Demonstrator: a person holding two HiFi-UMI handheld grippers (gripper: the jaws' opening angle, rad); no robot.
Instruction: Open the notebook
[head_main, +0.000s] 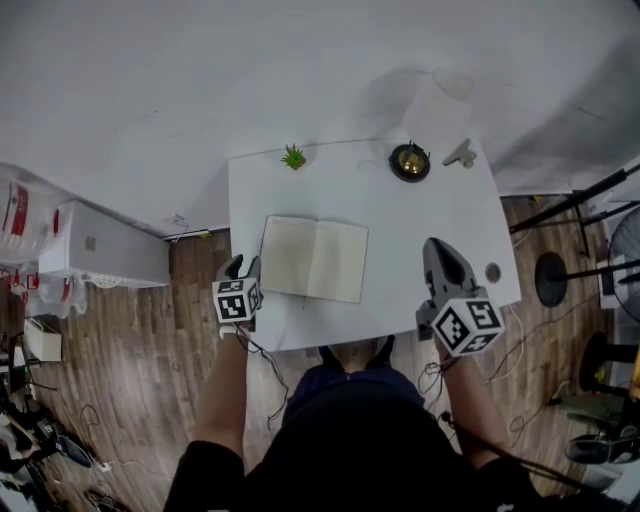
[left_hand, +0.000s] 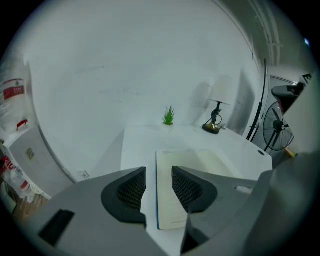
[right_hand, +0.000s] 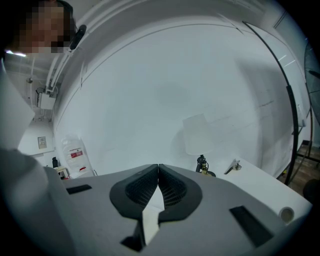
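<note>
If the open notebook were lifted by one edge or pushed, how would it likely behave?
The notebook lies open and flat, so lifted by one edge it would probably flop at the spine. It looks thin, so likely light. On the smooth white table it should slide rather than tip.

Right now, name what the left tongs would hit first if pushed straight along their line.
Probably the open notebook, near its left page edge; the left tongs aim down at it, though depth is unclear.
</note>
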